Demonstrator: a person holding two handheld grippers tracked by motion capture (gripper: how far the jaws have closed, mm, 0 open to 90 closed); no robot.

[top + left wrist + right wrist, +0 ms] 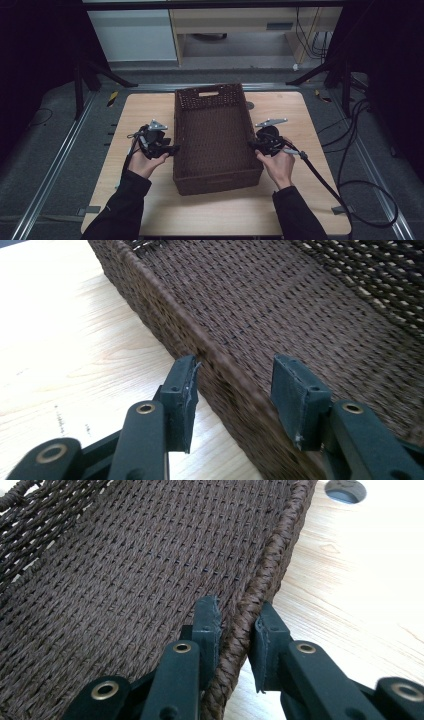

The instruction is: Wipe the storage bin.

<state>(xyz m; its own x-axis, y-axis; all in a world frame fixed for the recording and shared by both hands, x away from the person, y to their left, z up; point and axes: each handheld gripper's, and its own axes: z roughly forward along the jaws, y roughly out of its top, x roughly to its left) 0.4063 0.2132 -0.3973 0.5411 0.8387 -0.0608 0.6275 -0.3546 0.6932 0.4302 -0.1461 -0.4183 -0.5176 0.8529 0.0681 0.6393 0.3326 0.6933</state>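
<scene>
A dark brown woven basket [217, 181] stands empty in the middle of the light wooden table. My left gripper [172, 149] is at its left wall. In the left gripper view the jaws of my left gripper [235, 370] straddle the basket [280, 305] wall, open; one pad is outside by the weave, the other inside and apart from it. My right gripper [252, 145] is at the right wall. In the right gripper view my right gripper [239, 611] has its pads pressed on both sides of the basket's [150, 555] braided rim.
The table [295, 115] has bare wood on both sides of the basket and in front of it. A round grey hole [249, 105] lies just past the basket's right back corner. Black cables [360, 190] loop on the floor at the right.
</scene>
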